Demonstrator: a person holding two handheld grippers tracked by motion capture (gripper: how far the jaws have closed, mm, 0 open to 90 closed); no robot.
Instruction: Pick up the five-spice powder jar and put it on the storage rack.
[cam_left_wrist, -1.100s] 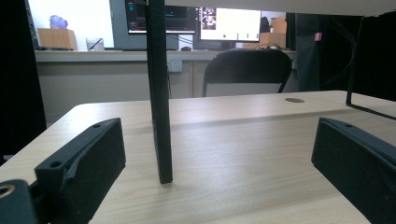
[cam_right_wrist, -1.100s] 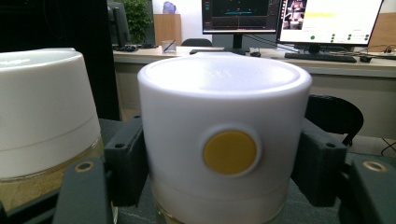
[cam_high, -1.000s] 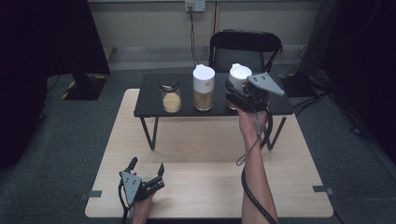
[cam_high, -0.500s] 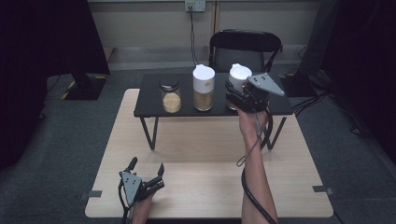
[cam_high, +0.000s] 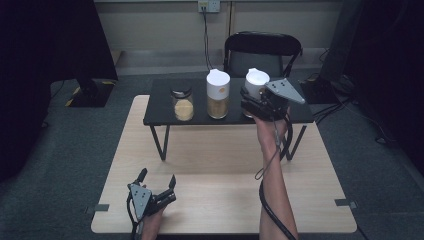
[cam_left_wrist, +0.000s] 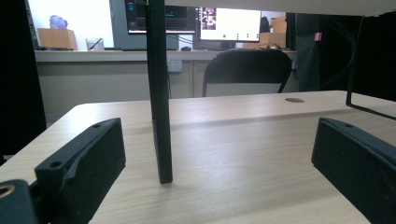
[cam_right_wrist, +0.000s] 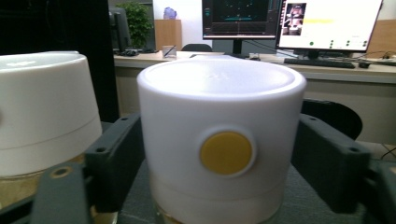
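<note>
Three jars of tan grains stand on a small black raised table (cam_high: 160, 116): a short one with a black lid (cam_high: 183, 104), a tall one with a white lid (cam_high: 218, 95), and a white-lidded jar (cam_high: 256, 82) at the right. My right gripper (cam_high: 251, 99) reaches level around that right jar. In the right gripper view its jaws flank the white lid (cam_right_wrist: 219, 102), which carries a yellow dot. They have just been opening, with the lid still between them. My left gripper (cam_high: 156, 186) rests open on the wooden table (cam_high: 215, 165) near its front edge, holding nothing.
The left gripper (cam_left_wrist: 215, 154) faces a black leg of the raised table (cam_left_wrist: 159, 116). The tall jar's lid (cam_right_wrist: 44, 107) sits close on the left of the right gripper. A black chair (cam_high: 262, 50) stands behind the tables. Bare wood lies between the two hands.
</note>
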